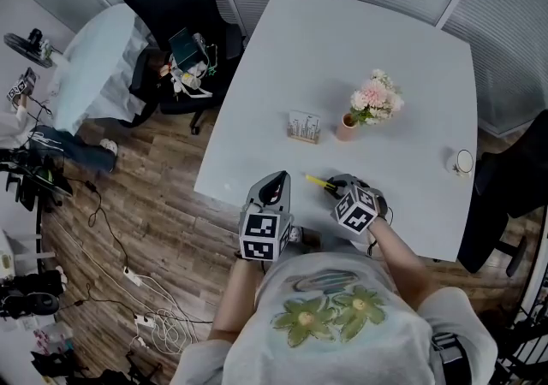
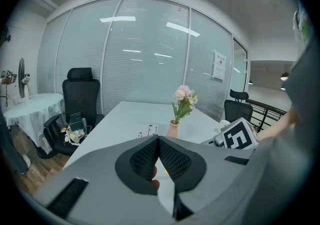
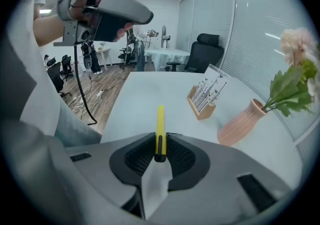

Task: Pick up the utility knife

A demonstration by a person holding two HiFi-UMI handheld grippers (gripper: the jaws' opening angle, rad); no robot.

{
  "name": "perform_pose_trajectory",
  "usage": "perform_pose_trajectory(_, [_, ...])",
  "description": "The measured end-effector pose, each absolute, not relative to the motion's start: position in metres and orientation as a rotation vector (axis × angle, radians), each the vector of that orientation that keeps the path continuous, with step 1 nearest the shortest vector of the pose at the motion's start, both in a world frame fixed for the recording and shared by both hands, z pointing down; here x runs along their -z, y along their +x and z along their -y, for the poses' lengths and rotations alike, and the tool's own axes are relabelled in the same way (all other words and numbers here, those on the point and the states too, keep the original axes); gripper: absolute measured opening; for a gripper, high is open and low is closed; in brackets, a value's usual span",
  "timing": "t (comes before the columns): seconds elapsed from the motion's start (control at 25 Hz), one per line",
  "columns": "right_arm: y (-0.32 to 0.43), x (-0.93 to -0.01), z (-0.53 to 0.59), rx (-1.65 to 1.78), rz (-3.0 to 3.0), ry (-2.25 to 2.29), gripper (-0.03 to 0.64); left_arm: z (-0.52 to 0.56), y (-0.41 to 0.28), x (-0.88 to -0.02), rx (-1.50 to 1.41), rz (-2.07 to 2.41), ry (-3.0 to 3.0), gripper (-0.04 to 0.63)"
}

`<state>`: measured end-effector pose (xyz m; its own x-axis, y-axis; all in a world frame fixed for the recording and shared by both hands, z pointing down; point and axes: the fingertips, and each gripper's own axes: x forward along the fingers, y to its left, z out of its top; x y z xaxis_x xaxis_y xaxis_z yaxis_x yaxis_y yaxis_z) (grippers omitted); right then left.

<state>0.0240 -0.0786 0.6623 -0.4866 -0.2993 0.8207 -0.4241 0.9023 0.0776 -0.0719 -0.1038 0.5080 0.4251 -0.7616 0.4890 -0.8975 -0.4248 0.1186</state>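
Pinching the thin yellow plastic utility knife (image 3: 160,121) by one end over the white table (image 3: 131,96), the right gripper (image 3: 160,143) could let it tip and slip out. The left gripper (image 2: 158,141) is closed, empty.

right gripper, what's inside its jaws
A yellow utility knife, clamped in the right gripper, front end sticking out above the white table. The pads cover its sides at the gripped end.
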Motion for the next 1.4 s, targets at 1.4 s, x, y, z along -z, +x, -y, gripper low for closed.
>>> perform_pose_trajectory(1.4, [0.014,-0.535,0.099,-0.051,2.341,0.736,0.071,0.110,-0.062,-0.498,-0.508,1.385,2.372,0.003])
